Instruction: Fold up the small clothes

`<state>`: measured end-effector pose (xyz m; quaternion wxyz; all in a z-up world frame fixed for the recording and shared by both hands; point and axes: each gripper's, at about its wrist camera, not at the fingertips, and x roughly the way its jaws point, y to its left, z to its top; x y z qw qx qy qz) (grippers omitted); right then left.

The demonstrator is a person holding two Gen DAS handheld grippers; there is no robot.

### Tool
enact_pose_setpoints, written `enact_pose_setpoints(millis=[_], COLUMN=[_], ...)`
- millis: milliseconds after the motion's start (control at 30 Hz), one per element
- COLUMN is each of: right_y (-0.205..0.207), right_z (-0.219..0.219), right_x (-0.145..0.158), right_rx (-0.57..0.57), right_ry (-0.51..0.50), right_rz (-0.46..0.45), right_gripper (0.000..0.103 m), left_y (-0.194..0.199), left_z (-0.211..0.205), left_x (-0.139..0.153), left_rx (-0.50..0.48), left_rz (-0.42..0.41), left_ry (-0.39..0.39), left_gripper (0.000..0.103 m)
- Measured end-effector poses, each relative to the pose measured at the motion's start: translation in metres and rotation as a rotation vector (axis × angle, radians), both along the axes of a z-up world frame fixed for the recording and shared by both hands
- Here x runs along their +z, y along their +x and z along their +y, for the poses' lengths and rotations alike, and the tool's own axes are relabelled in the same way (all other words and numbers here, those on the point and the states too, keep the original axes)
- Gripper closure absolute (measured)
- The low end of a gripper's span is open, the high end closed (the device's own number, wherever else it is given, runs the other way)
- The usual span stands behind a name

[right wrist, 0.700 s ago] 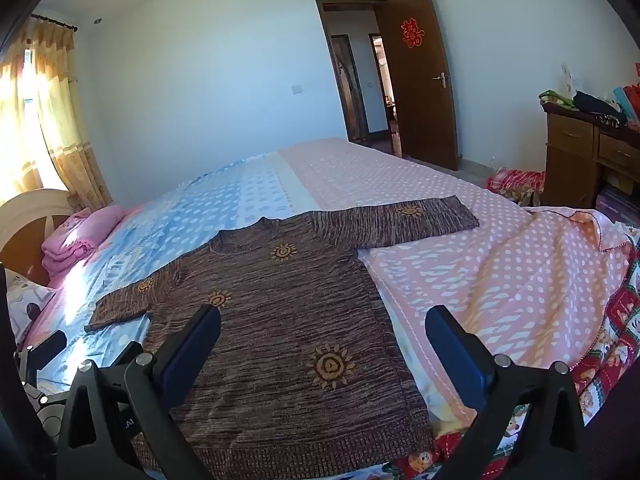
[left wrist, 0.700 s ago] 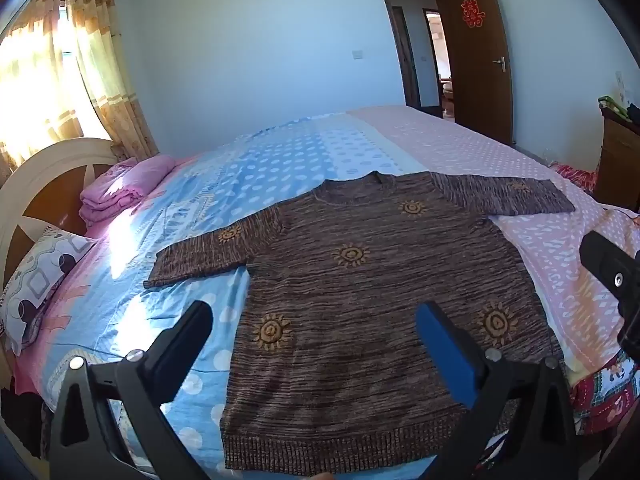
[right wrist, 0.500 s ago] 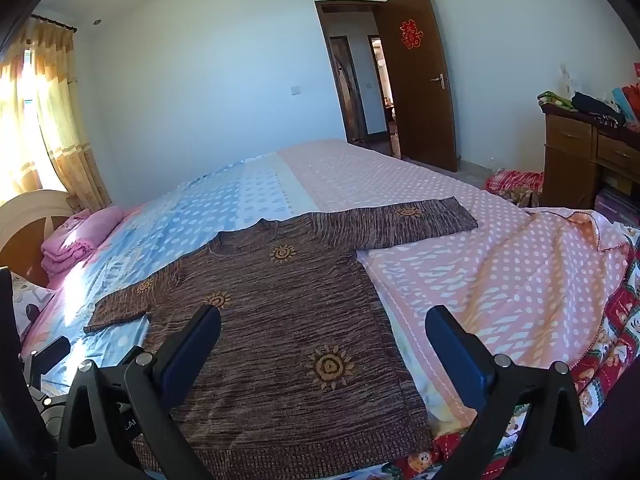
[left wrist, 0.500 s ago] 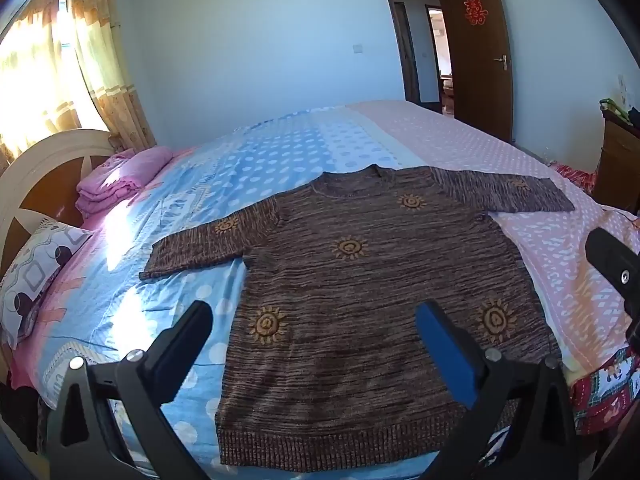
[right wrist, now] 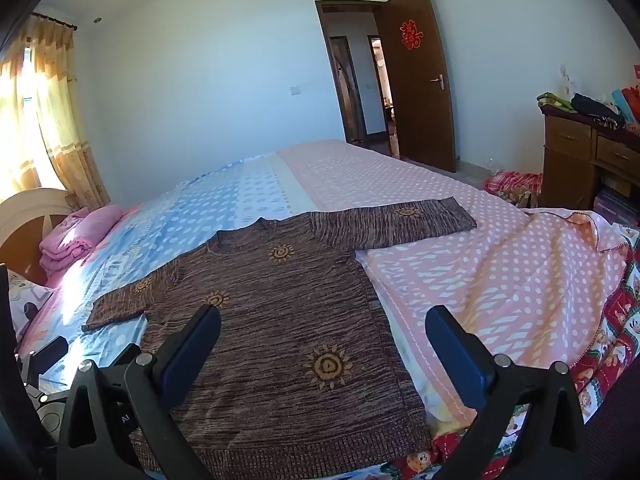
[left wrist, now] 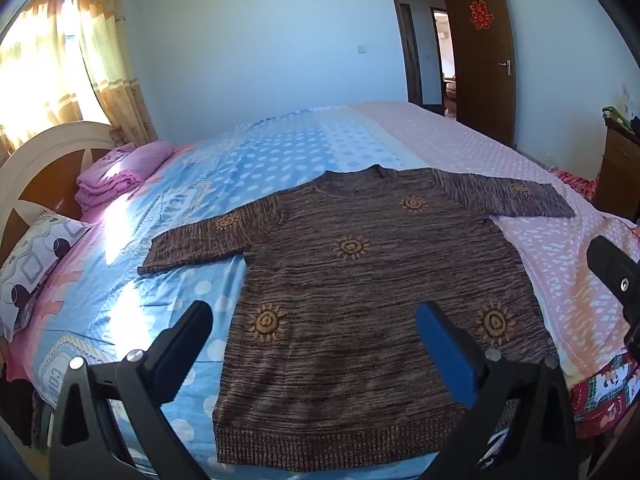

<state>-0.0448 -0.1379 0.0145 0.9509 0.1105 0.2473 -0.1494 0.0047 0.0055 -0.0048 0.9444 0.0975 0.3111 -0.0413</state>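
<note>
One brown knit sweater (left wrist: 360, 280) spread flat on one bed (left wrist: 280, 156), with two sleeves out and six orange sun motifs countable from the left wrist view. Two grippers, left (left wrist: 316, 344) and right (right wrist: 324, 344), each with two fingers parted. One stack of folded pink bedding (left wrist: 120, 176), one patterned pillow (left wrist: 36, 256), one open wooden door (right wrist: 420, 80), one wooden dresser (right wrist: 588, 156).

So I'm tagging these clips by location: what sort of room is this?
A home bedroom: a bed with a headboard, a curtained window, and a dresser by the door.
</note>
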Motion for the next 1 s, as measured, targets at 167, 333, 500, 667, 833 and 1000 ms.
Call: enact_pose_setpoints(millis=[167,333,500,667,833,1000], right_y=[-0.0003,-0.0002,-0.0001,-0.0007,-0.0002,-0.0007], right_z=[-0.0001,0.0008,0.0015,0.0010,0.0011,0.0013], right_x=[-0.0006,-0.0009,-0.0008,-0.0008,-0.0008,-0.0009], right_rx=[0.002,0.002,0.001,0.001,0.002,0.002], right_ry=[-0.002,-0.003,-0.004,-0.003,-0.003,-0.002], right_rz=[0.002,0.004,0.005,0.004,0.005,0.006], right_gripper=[0.001,0.001,0.001,0.001,0.001,0.001], left_y=[-0.0002,-0.0006,-0.0003,-0.0002,-0.0002,-0.0007], left_z=[0.0001,-0.0002,-0.0002,-0.0002,-0.0003,-0.0008], left_x=[-0.0017,-0.0022,-0.0019,-0.0019,-0.0018,-0.0028], left_rx=[-0.003,-0.003,-0.003,-0.002,-0.003,-0.004], left_rz=[0.003,0.002,0.003,0.003,0.003,0.005], left_ry=[-0.002,-0.001,-0.001,-0.002,-0.001,-0.002], left_gripper=[0.000,0.000,0.000,0.000,0.000,0.000])
